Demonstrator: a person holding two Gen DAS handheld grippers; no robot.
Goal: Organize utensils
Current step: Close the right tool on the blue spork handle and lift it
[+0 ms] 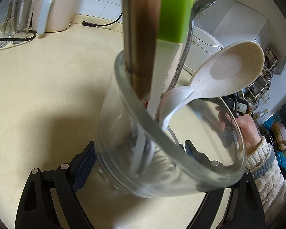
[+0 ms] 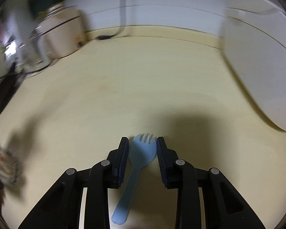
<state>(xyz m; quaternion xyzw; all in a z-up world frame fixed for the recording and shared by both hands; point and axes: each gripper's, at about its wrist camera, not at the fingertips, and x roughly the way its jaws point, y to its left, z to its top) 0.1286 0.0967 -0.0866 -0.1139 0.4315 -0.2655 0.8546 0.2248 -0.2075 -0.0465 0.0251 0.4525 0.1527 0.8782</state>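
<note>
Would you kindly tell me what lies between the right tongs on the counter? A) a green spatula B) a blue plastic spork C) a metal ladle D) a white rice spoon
B: the right wrist view shows a blue spork lying flat on the counter, its tined head between the fingers of the right tongs.

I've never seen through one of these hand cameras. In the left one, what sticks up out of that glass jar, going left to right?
Above the glass jar: brown wooden handle → green and white spatula → metal ladle → speckled cream spoon. A small white spoon lies lower, overlapping the others, so I leave it unplaced.
</note>
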